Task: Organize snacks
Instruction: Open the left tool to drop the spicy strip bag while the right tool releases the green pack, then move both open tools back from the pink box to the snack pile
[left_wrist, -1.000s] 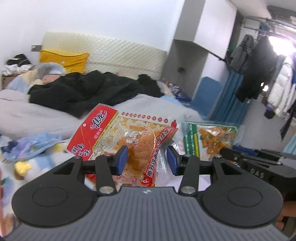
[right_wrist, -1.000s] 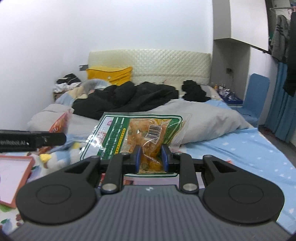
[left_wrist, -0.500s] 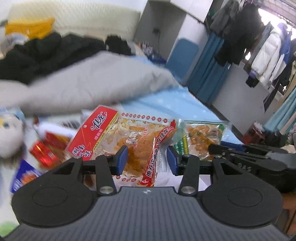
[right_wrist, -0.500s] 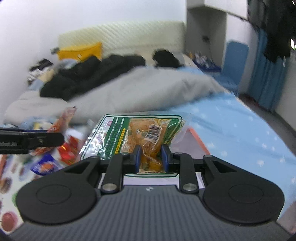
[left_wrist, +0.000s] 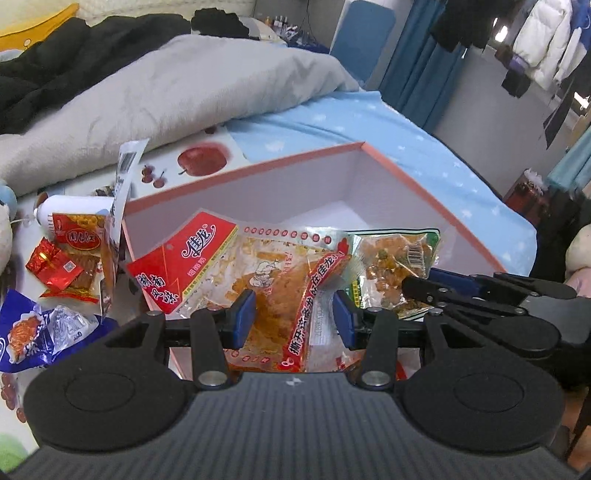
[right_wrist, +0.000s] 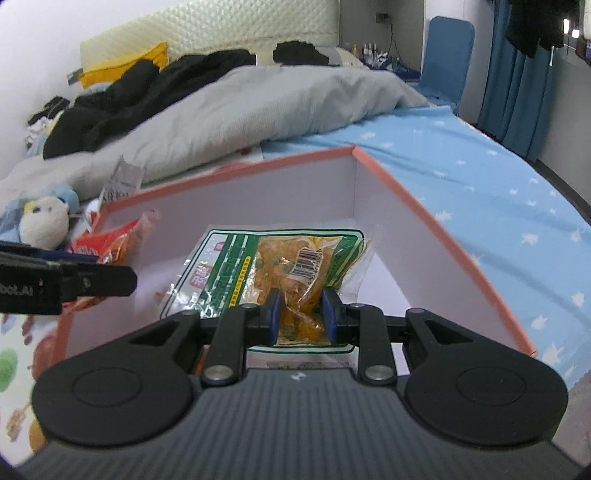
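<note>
On the far left of the left wrist view, loose snack packets lie on a fruit-print mat, beside a blue-and-silver wrapper. A white tube rests just behind them.

Next to the right, the left gripper holds a red-and-clear snack bag. Its blue pads press the crumpled lower part of the bag from both sides. The bag hangs over the left portion of a pink-rimmed box with white inner walls, overlapping the box's near left wall.

Right of that, the green-and-clear snack bag sits alongside, its left edge tucked behind the red bag, so contact cannot be judged.

From the right wrist view, the right gripper pinches the green bag at its near end, pads squeezing the orange contents. The bag is inside the box's walls, above the white floor; whether it touches the floor cannot be told. A stuffed toy lies left of the box. A grey duvet lies behind it, and a blue star-print sheet extends to the right.
</note>
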